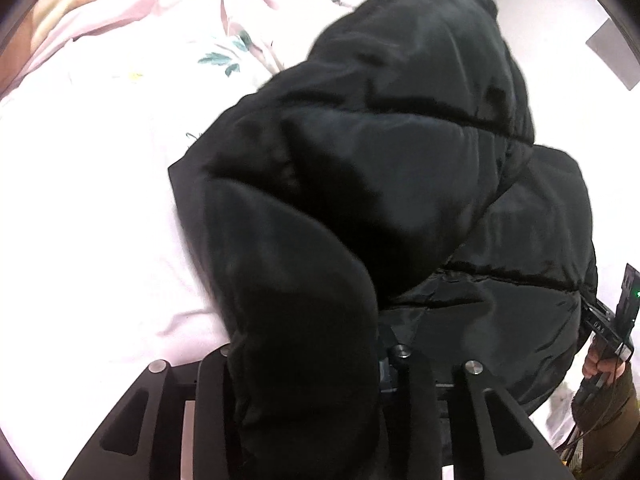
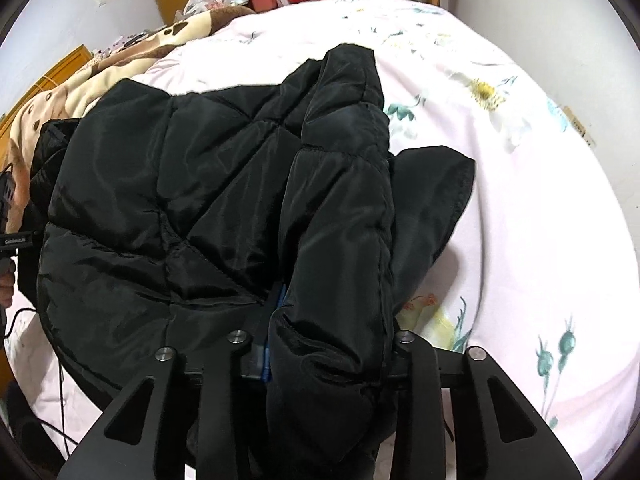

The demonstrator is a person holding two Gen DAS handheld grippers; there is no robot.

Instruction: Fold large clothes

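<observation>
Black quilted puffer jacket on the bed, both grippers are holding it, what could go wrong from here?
1. The black quilted puffer jacket is slick and thick; the fold pinched by the right gripper could slide out.
2. The left gripper holds only one bulging fold, so the rest may sag and unfold.
3. A loose flap on the pink floral bedsheet could end up crooked.

**Bright room, blown whites, blurred left view**

Both views bulge fisheye-style, with dark vignetted corners. The left wrist view is motion-blurred; its sheet (image 1: pixel 100 208) is overexposed to near white. The right wrist view is sharper, with soft sheen on the black jacket (image 2: pixel 192 200), whose folds swallow detail.
</observation>
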